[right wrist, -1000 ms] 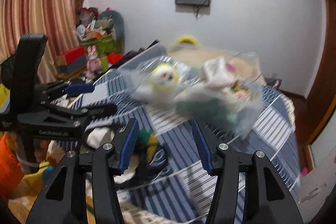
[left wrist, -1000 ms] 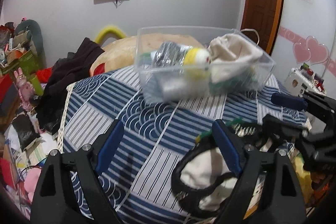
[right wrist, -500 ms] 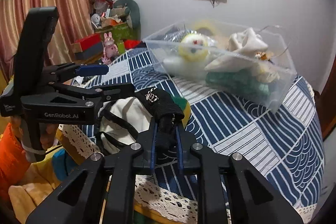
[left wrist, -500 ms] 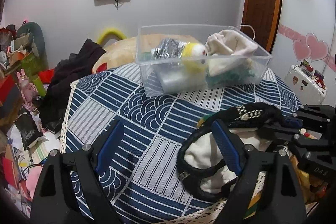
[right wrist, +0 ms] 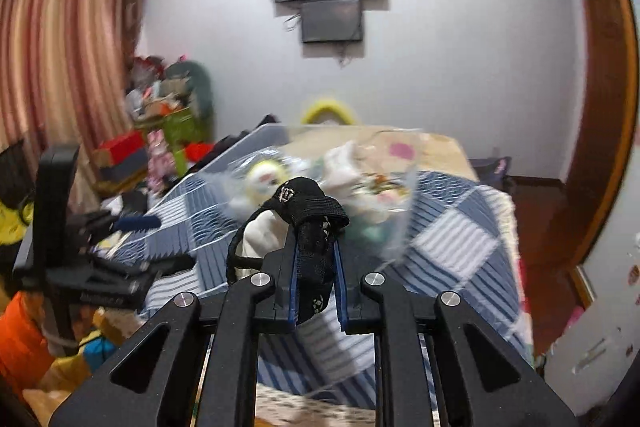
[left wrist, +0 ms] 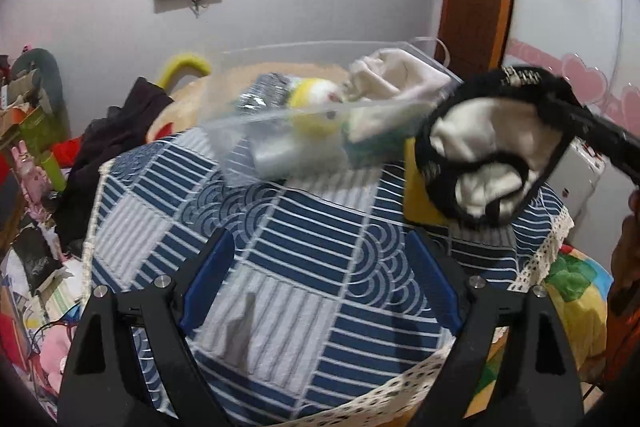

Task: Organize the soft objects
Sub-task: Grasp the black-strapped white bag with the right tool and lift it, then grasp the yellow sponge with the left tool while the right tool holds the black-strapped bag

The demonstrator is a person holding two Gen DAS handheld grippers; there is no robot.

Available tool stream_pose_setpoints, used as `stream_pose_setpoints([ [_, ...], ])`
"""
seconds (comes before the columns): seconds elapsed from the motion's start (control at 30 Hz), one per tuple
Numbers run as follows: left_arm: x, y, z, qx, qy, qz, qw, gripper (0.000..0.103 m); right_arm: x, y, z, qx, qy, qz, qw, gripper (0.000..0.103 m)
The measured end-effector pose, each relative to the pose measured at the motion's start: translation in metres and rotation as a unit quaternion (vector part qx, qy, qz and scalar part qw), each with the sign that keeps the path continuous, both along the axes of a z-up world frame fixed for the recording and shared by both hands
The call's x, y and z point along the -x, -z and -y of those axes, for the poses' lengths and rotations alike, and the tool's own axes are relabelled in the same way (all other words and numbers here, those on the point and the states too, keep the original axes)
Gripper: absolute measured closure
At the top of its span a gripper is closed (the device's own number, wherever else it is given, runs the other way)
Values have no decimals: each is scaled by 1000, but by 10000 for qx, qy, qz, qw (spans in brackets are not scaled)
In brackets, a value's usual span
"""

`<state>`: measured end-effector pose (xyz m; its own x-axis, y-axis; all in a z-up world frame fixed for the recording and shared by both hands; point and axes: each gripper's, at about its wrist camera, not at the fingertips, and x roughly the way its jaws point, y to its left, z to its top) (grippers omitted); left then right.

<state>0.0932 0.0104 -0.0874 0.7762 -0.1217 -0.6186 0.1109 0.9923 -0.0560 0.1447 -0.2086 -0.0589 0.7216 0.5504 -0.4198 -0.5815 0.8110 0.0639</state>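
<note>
A black-edged white garment hangs in the air above the right side of the blue patterned tablecloth. My right gripper is shut on its black band; one dark finger of it reaches in from the right in the left wrist view. Just behind stands a clear plastic bin holding a yellow-and-white plush and pale cloth items. My left gripper is open over the near part of the cloth with nothing between its pads, and it shows at the left in the right wrist view.
A yellow piece lies on the cloth below the garment. Dark clothes are heaped at the table's left edge, with cluttered boxes and toys beyond. A white case stands to the right. Colourful fabric lies below the lace hem.
My right gripper closed on the garment's black band and lifted it off the cloth, up and toward the bin. My left gripper stayed open and shifted a little.
</note>
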Motion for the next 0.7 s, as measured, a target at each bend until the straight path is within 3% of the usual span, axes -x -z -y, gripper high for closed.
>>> stream_pose_setpoints([
  [0.2,-10,5,27,-108,294,-69,9995,15,-15,5,17,-45,435,-96,9990,90],
  [0.57,-51,15,68,123,830,-398,9957,15,-28,16,37,-1,709,-318,9970,90],
  [0.63,-56,16,71,125,807,-387,9959,21,-29,17,37,3,704,-336,9970,90],
  [0.7,-62,18,74,153,827,-428,9955,41,-31,17,38,3,697,-347,9970,90],
])
